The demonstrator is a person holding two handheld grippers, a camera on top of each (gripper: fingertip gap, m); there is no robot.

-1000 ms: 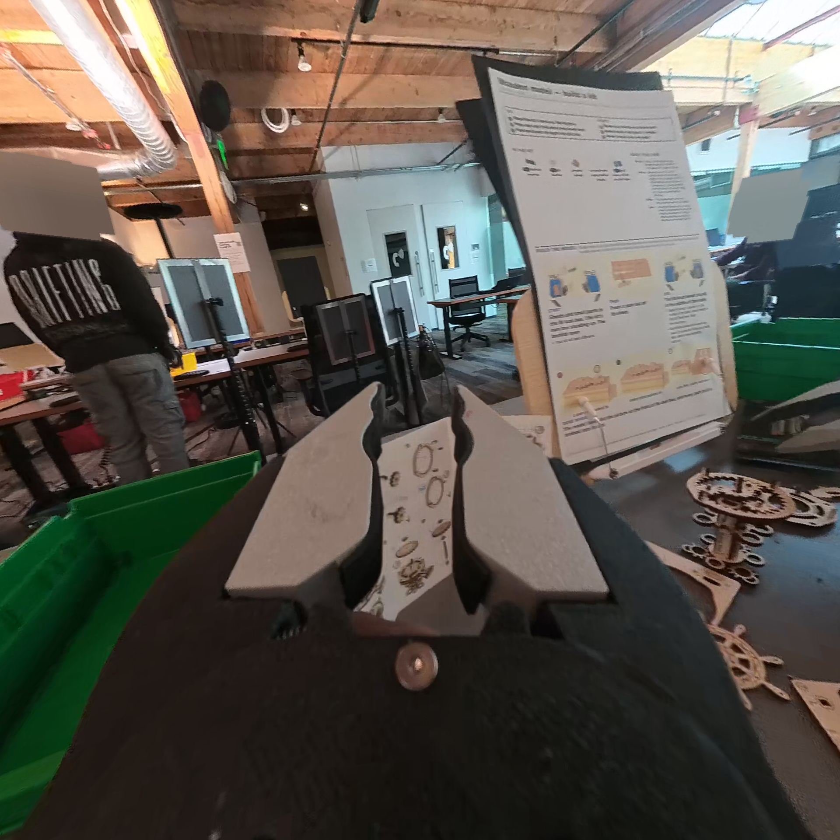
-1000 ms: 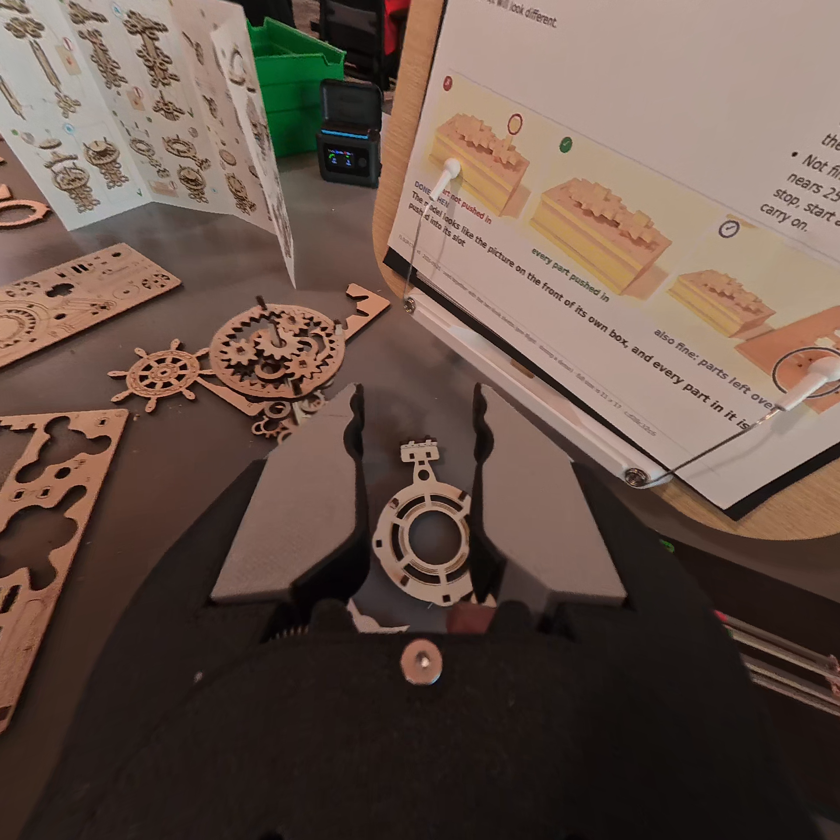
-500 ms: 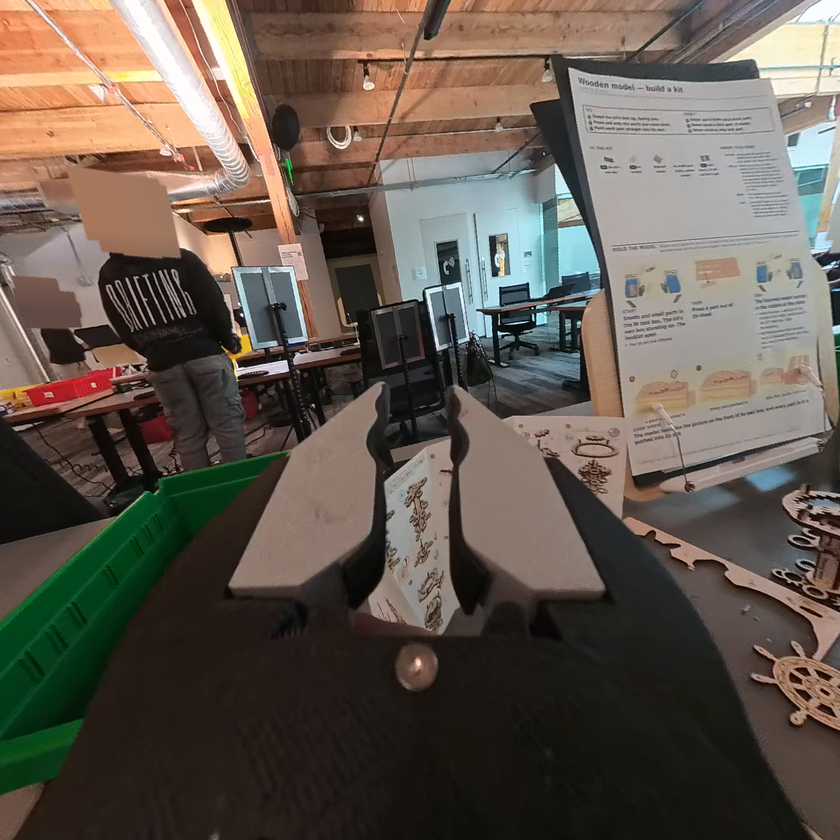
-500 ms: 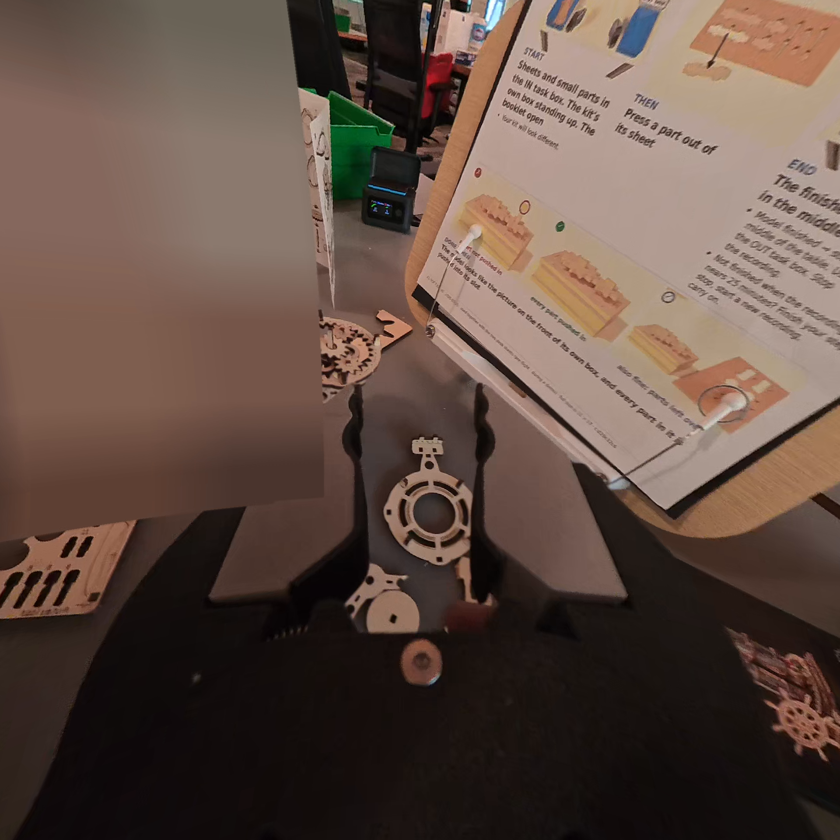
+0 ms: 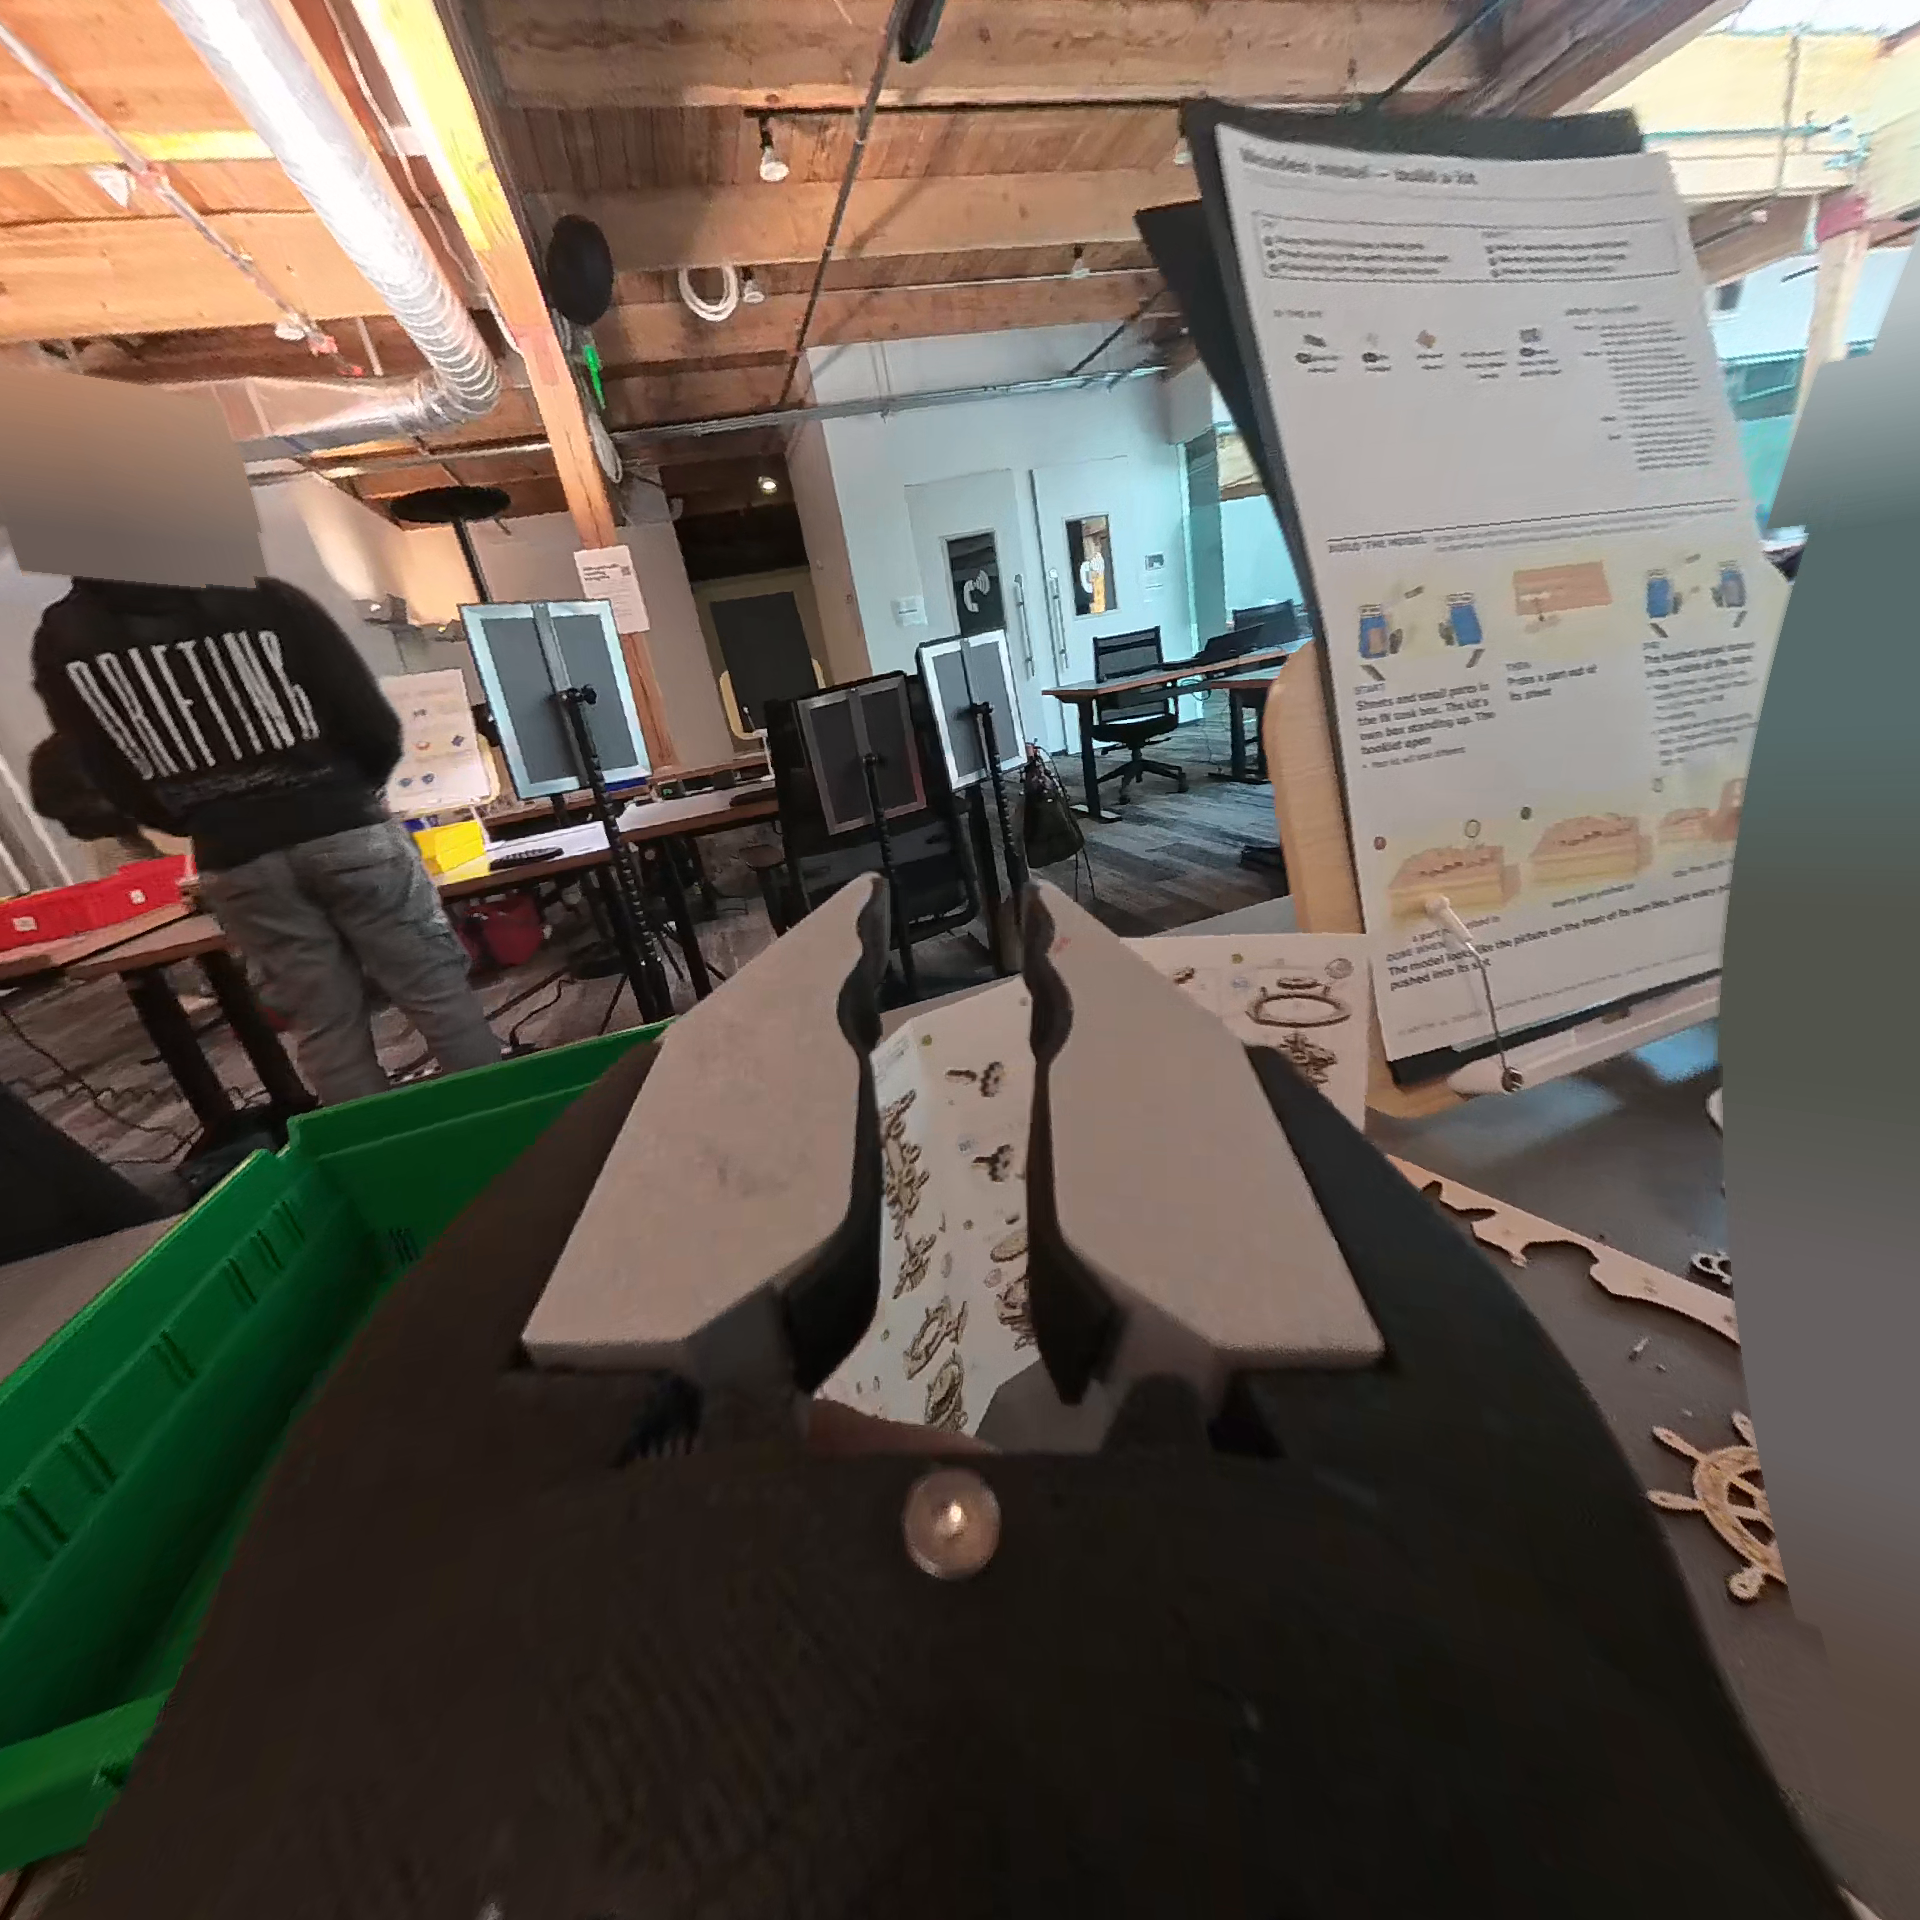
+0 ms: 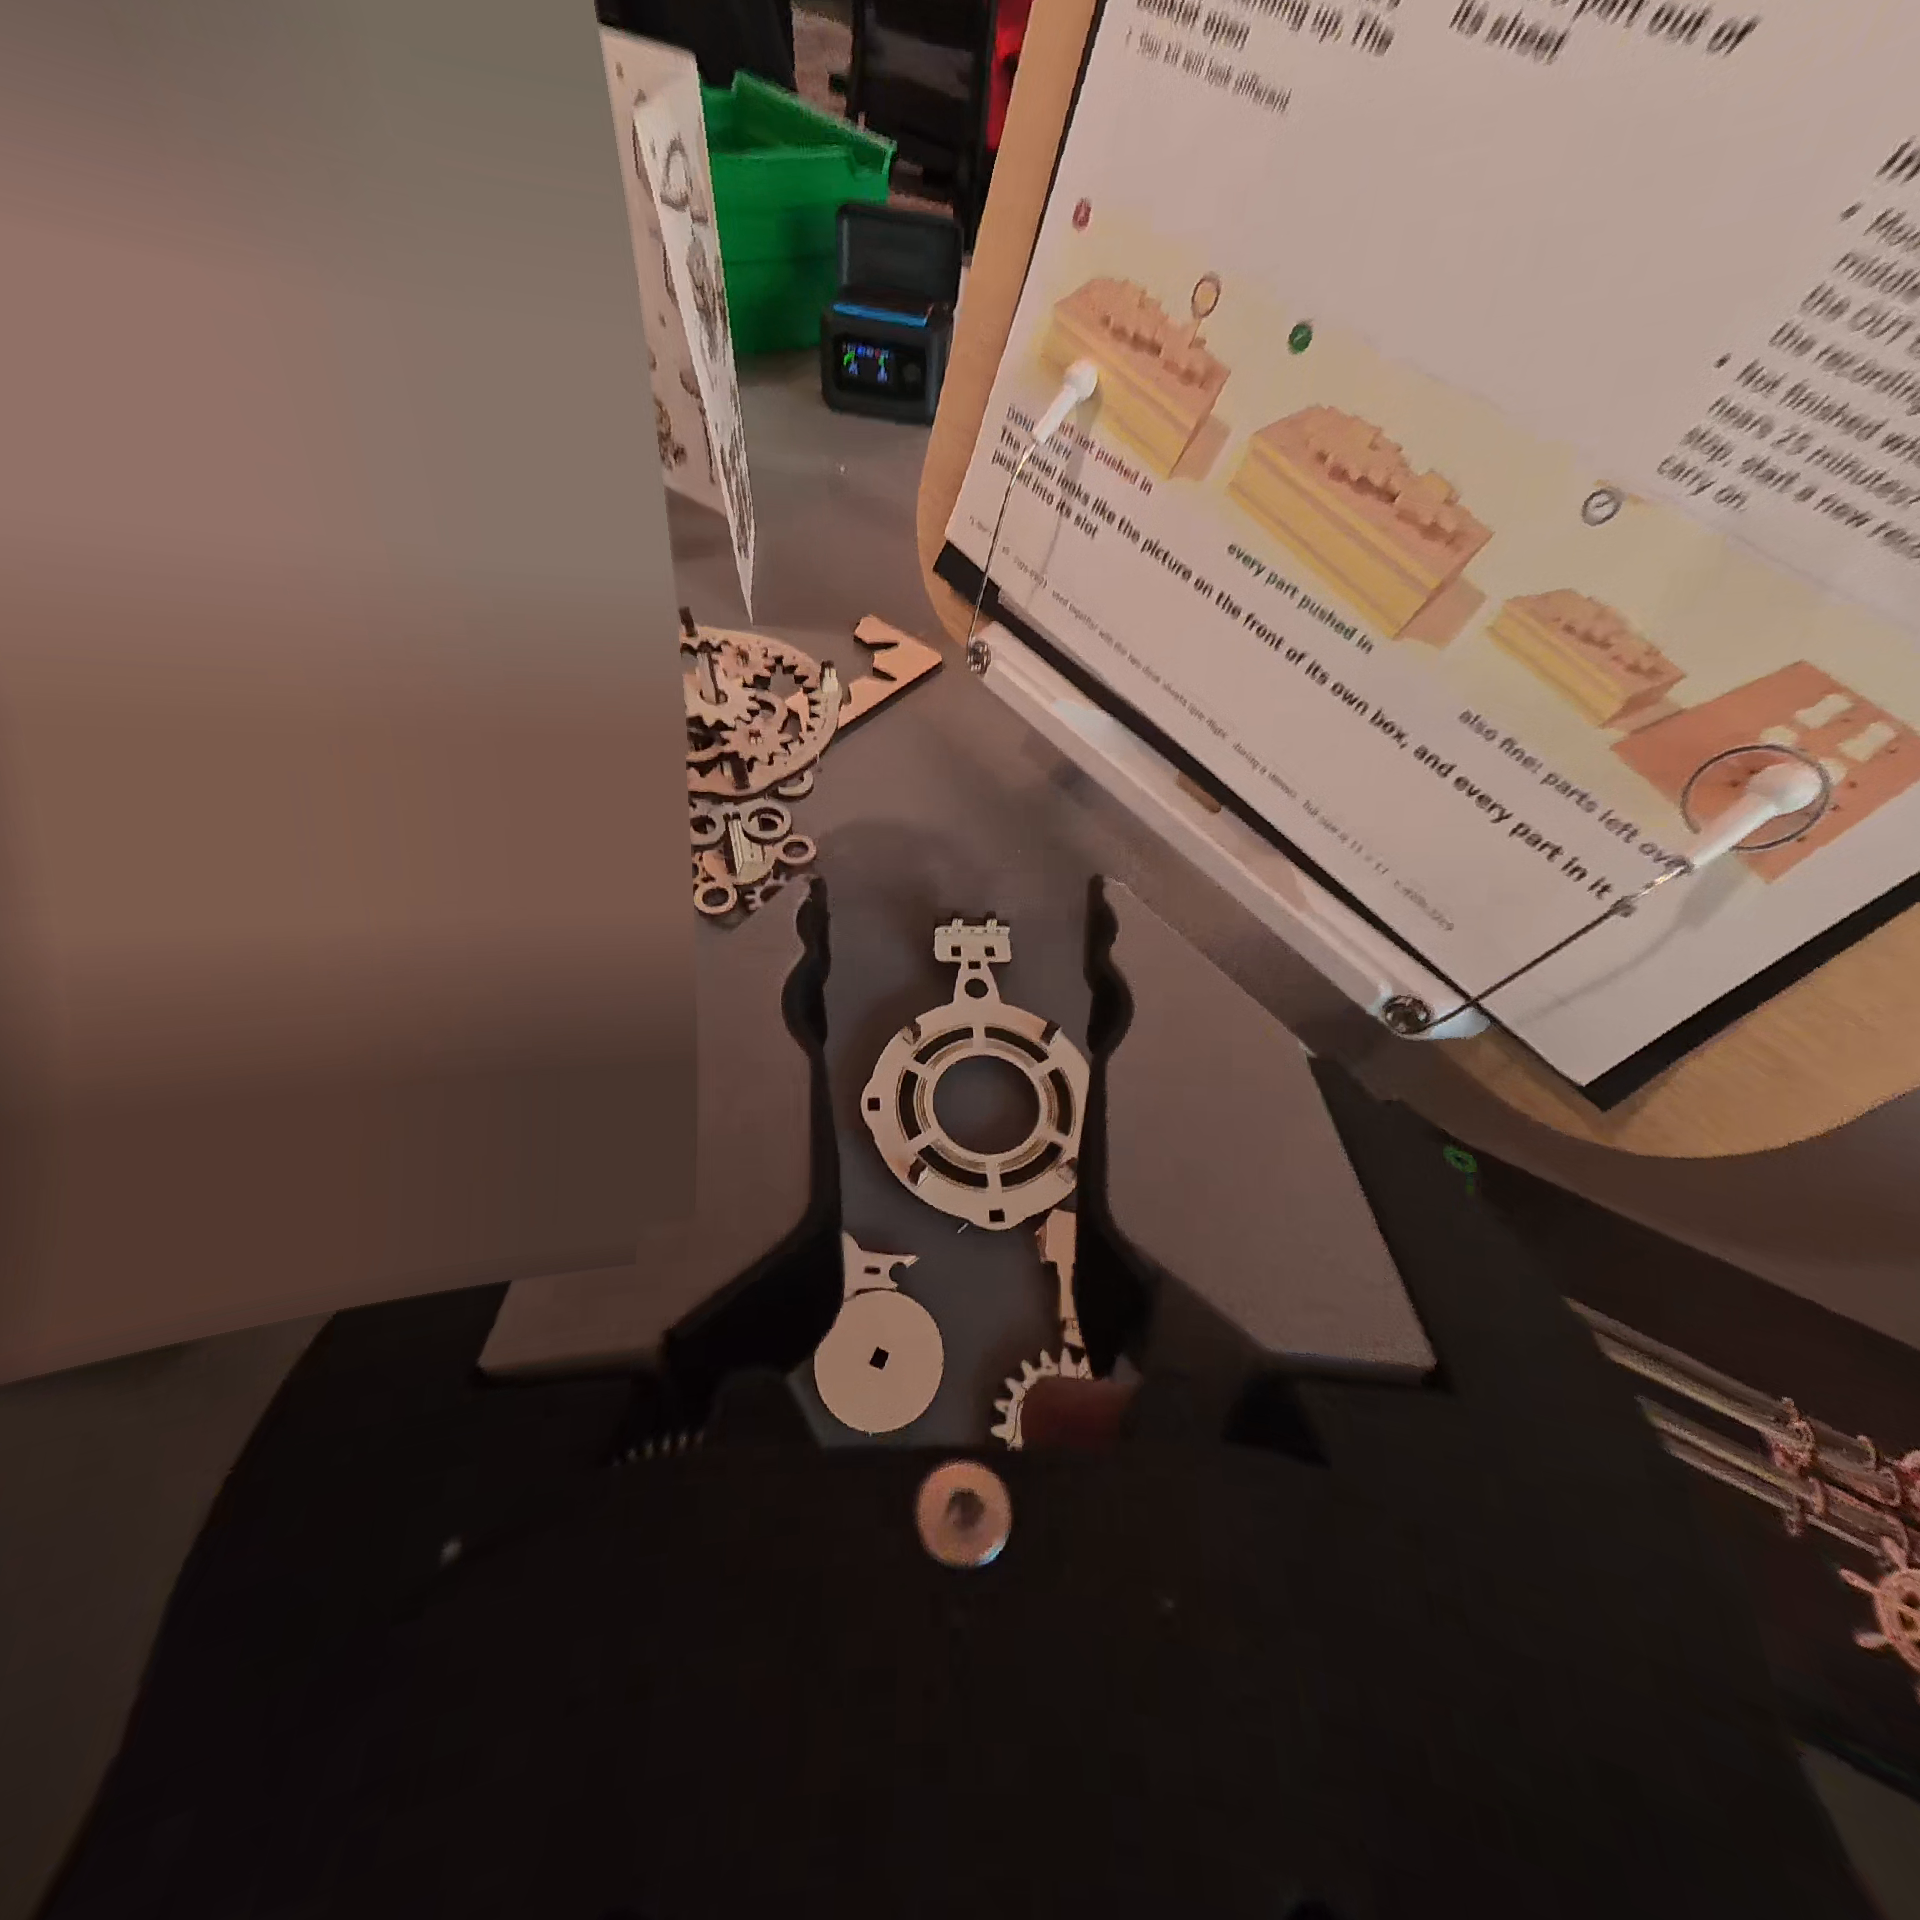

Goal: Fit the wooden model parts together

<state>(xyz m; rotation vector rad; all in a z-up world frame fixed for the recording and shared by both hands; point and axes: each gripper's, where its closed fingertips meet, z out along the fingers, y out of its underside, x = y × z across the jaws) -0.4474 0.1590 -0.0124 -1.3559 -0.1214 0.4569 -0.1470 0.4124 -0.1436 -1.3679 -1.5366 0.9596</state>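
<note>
The left wrist view looked level along its hand-held gripper (image 5: 951,935), across the surface (image 5: 1600,1174) into the room. The right wrist view tilted steeply down, close above the surface (image 6: 935,769). Both caught the instruction sheet (image 5: 1507,582) (image 6: 1455,364) and folded booklet (image 5: 966,1174) (image 6: 701,343).

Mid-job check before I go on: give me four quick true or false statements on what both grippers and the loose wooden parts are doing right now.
1. The right gripper is open, with the ring-shaped part lying on the table between its fingers. True.
2. The left gripper is clamped on a gear. False: it is open and holds nothing.
3. A green bin sits left of the left gripper. True.
4. The gear assembly sits in the right gripper. False: it rests on the table beyond it.
</note>
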